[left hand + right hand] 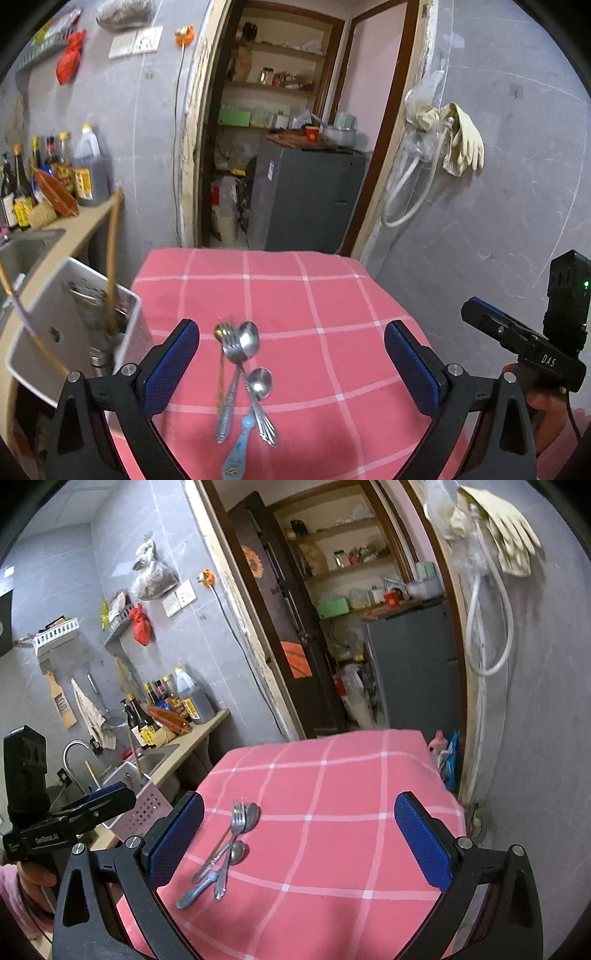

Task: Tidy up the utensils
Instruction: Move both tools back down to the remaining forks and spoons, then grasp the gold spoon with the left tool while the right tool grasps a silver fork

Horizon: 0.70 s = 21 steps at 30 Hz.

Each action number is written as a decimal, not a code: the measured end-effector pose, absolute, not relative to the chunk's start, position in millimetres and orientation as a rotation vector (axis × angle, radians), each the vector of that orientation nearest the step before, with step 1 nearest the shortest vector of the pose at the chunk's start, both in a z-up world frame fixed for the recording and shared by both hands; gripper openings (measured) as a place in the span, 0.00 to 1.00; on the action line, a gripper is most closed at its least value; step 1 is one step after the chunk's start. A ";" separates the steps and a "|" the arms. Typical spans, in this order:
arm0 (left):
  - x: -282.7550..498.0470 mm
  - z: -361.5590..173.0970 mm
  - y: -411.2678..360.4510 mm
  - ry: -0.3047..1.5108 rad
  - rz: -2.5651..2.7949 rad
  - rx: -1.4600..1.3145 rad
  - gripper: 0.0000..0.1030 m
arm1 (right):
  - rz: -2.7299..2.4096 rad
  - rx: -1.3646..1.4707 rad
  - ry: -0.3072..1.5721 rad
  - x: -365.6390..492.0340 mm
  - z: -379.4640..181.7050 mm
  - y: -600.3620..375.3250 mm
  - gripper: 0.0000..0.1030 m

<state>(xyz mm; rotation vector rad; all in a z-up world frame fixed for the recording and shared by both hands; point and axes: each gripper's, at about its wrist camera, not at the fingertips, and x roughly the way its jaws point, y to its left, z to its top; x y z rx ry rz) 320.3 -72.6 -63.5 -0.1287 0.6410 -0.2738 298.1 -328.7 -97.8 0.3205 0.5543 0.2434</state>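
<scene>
A small pile of utensils lies on the pink checked tablecloth [332, 295]: a metal fork [229, 373], a large spoon [249, 338], a smaller spoon [260, 384] and a blue-handled spoon [236, 448]. The pile also shows in the right wrist view, with the fork [236, 821] and blue handle [195, 890]. A white utensil holder [70, 332] with chopsticks and cutlery stands at the table's left. My left gripper [291, 354] is open above the pile, empty. My right gripper [299, 834] is open and empty, with the pile near its left finger.
A counter with a sink [26, 251] and sauce bottles [85, 166] runs along the left. A doorway with a grey fridge [306, 199] lies beyond the table. A grey wall with hanging gloves [461, 140] is on the right.
</scene>
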 end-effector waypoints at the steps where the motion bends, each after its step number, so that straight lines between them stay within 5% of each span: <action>1: 325.4 -68.6 -73.7 0.661 -0.275 -0.137 0.91 | 0.246 0.326 0.566 299.9 -102.6 -329.5 0.92; 5: 341.7 -84.3 -77.1 0.726 -0.257 -0.138 0.80 | 0.258 0.344 0.616 308.3 -123.3 -328.6 0.77; 10: 362.2 -109.8 -78.1 0.835 -0.214 -0.128 0.54 | 0.296 0.372 0.689 320.0 -152.5 -317.7 0.62; 21: 387.8 -161.3 -72.0 1.006 -0.106 -0.174 0.36 | 0.415 0.388 0.848 346.7 -205.6 -269.5 0.30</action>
